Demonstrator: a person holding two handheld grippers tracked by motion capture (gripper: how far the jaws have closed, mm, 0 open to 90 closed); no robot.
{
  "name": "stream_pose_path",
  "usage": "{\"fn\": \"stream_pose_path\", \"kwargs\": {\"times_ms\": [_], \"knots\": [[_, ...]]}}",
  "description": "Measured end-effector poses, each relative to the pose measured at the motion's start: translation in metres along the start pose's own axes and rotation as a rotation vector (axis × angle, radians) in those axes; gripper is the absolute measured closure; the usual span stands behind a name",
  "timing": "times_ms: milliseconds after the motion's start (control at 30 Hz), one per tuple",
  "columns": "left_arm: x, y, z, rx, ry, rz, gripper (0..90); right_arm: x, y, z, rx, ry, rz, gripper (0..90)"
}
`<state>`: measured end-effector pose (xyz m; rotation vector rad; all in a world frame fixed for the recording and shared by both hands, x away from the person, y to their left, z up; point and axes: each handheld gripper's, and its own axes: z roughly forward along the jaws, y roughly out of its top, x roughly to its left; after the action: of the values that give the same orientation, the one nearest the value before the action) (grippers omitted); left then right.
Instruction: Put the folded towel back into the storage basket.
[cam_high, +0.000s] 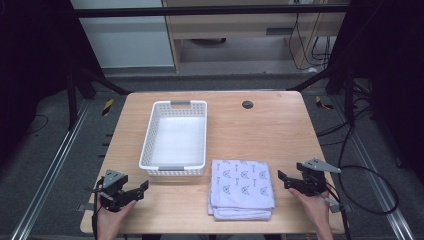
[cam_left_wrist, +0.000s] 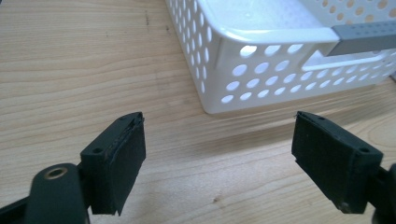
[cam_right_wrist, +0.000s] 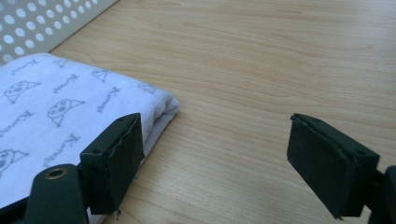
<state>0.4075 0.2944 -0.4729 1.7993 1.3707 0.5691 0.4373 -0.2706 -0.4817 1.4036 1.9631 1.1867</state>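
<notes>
Both sets of jaws spread wide, empty, touching nothing. Left gripper (cam_high: 141, 189) low over table (cam_high: 280, 135) w/ white basket (cam_left_wrist: 261, 56) corner just ahead. Right gripper (cam_high: 283, 179) just beside folded towel (cam_high: 242, 189), which lay near basket on table's front edge.

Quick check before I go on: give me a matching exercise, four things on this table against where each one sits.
Things:
1. white perforated plastic basket
2. folded pale lilac printed towel
3. left hand-held gripper
4. small round dark grommet

Places:
A. near edge, right of centre
B. far side of the wooden table, right of the basket
C. left of centre, lengthwise front to back
D. near left corner, jaws apart

Pairs: 1-C, 2-A, 3-D, 4-B
</notes>
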Motion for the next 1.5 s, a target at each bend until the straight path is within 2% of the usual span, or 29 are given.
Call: {"fn": "stream_pose_path", "kwargs": {"times_ms": [567,800,1233,1500], "knots": [[-0.011,0.002,-0.013,-0.075,-0.037,-0.029,22.5,0.011,0.003,-0.004,-0.018,0.028,-0.025,21.6],[-0.02,0.004,-0.018,-0.098,-0.054,-0.008,23.0,0.01,0.006,-0.007,-0.03,0.029,-0.019,21.5],[-0.032,0.008,-0.02,-0.11,-0.074,0.009,23.7,0.015,0.016,-0.013,-0.059,0.066,-0.017,23.4],[-0.036,0.021,-0.021,-0.122,-0.09,0.02,23.5,0.018,0.026,-0.014,-0.074,0.078,-0.018,23.4]]}}
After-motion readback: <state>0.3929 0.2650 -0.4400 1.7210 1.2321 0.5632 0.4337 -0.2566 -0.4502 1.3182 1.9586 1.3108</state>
